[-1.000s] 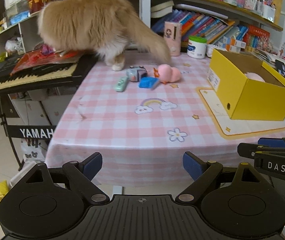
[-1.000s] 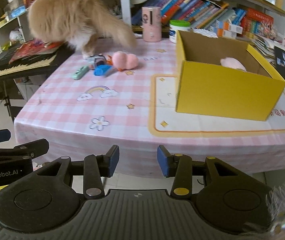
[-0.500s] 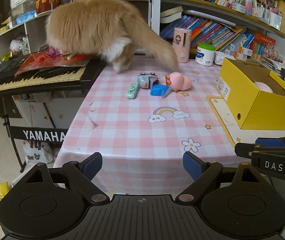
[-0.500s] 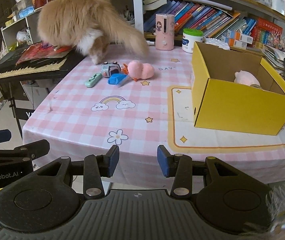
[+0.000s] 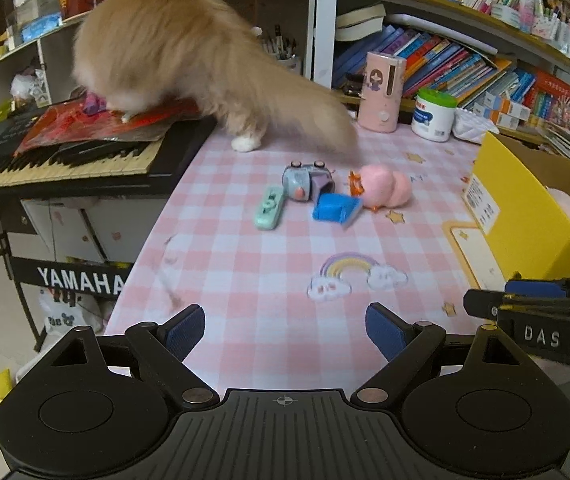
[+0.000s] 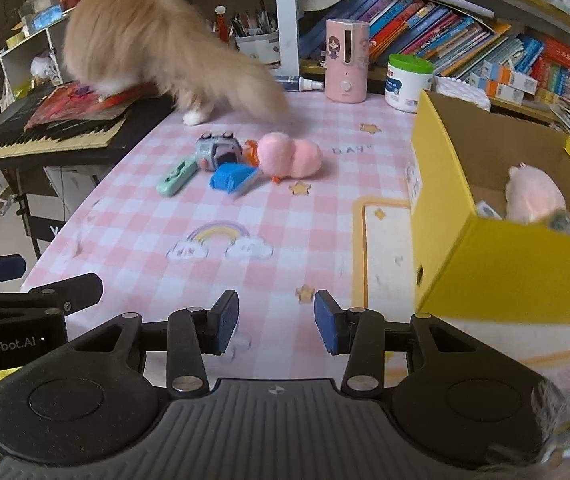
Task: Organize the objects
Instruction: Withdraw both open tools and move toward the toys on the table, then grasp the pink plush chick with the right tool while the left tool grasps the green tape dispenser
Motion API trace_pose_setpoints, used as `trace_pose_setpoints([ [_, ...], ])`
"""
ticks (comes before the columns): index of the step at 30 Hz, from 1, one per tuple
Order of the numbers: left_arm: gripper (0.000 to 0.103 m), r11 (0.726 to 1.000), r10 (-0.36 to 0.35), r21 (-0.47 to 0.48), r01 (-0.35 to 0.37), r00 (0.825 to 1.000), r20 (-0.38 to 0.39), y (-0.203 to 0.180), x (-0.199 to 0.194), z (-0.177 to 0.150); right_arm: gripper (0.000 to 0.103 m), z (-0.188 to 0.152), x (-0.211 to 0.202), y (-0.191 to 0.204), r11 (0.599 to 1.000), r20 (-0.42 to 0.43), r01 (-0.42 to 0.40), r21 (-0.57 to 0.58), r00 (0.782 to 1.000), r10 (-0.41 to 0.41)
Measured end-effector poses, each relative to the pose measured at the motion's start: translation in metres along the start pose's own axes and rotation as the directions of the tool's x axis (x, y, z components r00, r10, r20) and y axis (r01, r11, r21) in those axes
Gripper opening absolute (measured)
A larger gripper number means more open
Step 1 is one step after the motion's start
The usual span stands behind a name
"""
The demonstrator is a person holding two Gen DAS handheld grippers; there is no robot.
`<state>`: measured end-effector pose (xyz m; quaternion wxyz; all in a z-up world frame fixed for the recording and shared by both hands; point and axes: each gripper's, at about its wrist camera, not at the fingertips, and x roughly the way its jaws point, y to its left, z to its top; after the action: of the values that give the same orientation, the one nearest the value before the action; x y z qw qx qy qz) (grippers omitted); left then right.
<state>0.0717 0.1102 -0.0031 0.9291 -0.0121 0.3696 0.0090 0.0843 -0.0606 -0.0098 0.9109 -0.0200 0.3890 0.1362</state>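
Note:
Several small toys lie together mid-table: a pink plush duck, a blue toy, a grey-blue toy car and a mint green handheld piece. A yellow cardboard box stands at the right with a pink plush inside. My left gripper hovers open and empty over the near part of the table. My right gripper is open with a narrower gap, empty, beside the box's near left corner.
A fluffy orange cat stands at the table's far left, front paws on a keyboard. A pink dispenser and a white tub stand at the back. Bookshelves line the wall.
Both grippers have moved forward over the table, so the toys and box look closer. The cat has shifted its hind legs and tail. Jaw gaps are unchanged.

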Motion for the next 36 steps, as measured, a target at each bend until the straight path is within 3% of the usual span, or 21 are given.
trace_pose_setpoints([
  [13,0.087,1.0,0.021,-0.022,-0.021,1.0,0.014,0.002,0.072,0.062,0.041,0.089,0.074,-0.03,0.997,0.026,0.001,0.08,1.0,-0.003],
  [16,0.084,1.0,0.025,-0.013,-0.025,1.0,0.003,0.002,0.092,0.074,0.052,0.104,0.093,-0.031,0.996,0.023,0.003,0.088,1.0,-0.005],
  [18,0.08,0.999,0.031,-0.016,-0.031,0.999,-0.007,0.003,0.106,0.08,0.07,0.112,0.105,-0.031,0.995,0.018,-0.007,0.096,1.0,0.005],
  [19,0.075,0.999,0.032,-0.017,-0.032,0.999,-0.016,0.004,0.113,0.083,0.073,0.116,0.111,-0.032,0.995,0.013,-0.014,0.1,1.0,0.012],
  [23,0.072,0.999,0.037,-0.026,-0.038,0.998,-0.059,0.008,0.14,0.09,0.086,0.128,0.137,-0.031,0.995,-0.017,-0.01,0.104,1.0,0.012],
  [29,0.064,0.999,0.036,-0.025,-0.04,0.992,-0.122,0.012,0.172,0.093,0.092,0.138,0.172,-0.032,0.993,-0.081,-0.02,0.116,0.996,0.03],
  [33,0.05,0.998,0.032,-0.044,-0.04,0.986,-0.165,0.016,0.189,0.091,0.092,0.138,0.188,-0.035,0.99,-0.108,-0.021,0.139,0.993,0.036],
  [36,0.04,0.999,0.035,-0.034,-0.041,0.988,-0.154,0.015,0.19,0.09,0.092,0.139,0.198,-0.038,0.988,-0.119,-0.023,0.155,0.992,0.042],
])
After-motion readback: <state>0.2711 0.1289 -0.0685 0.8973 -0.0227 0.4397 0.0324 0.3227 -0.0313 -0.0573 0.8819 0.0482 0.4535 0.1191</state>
